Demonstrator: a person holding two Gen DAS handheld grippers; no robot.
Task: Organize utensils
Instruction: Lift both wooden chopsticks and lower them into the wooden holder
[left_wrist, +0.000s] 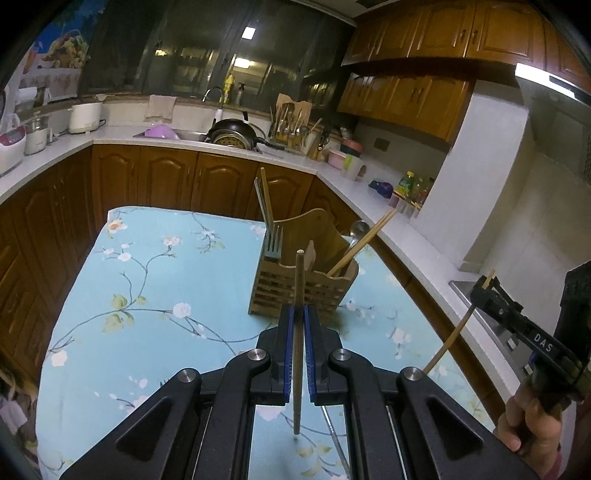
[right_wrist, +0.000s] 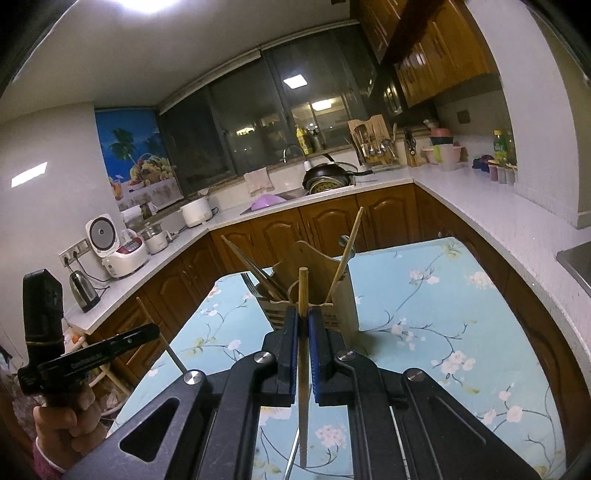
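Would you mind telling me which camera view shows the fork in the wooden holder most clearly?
The left wrist view: the fork stands tines-up at the wooden holder's left end, unobstructed. In the right wrist view only its tines peek out beside dark utensils.

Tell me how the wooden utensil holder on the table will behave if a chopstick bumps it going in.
The wooden utensil holder looks slatted and thin-walled, so probably light. It stands on a floral tablecloth, which may let it slide or bunch. Its tall back panel and the leaning chopsticks suggest it might tip backward if pushed high; the left gripper should likely lower its chopstick gently.
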